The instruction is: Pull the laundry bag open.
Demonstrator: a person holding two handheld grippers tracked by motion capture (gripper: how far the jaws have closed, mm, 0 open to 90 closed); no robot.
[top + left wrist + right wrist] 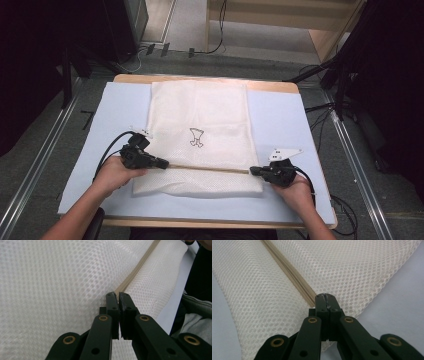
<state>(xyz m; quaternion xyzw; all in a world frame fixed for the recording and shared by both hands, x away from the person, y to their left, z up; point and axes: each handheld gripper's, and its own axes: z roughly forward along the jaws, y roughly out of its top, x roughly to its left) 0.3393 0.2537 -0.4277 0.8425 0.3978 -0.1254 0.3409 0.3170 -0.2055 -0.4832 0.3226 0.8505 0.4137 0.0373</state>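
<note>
A white mesh bag (200, 115) lies flat on a light blue mat (282, 120), with a small black drawing (196, 137) at its middle. A beige zipper (207, 169) runs across its near part. My left gripper (166, 164) is shut at the zipper's left end. In the left gripper view the jaws (116, 295) pinch the spot where the zipper (135, 272) begins. My right gripper (251, 171) is shut at the zipper's right end. The right gripper view shows its jaws (325, 296) closed on the zipper (289, 270) over the mesh (352, 270).
The mat covers a wooden table whose front edge (210, 221) runs just behind the forearms. Cables (320, 125) trail over the grey floor at the right, and metal rails (30, 170) flank the table. A pale wooden unit (300, 20) stands at the back.
</note>
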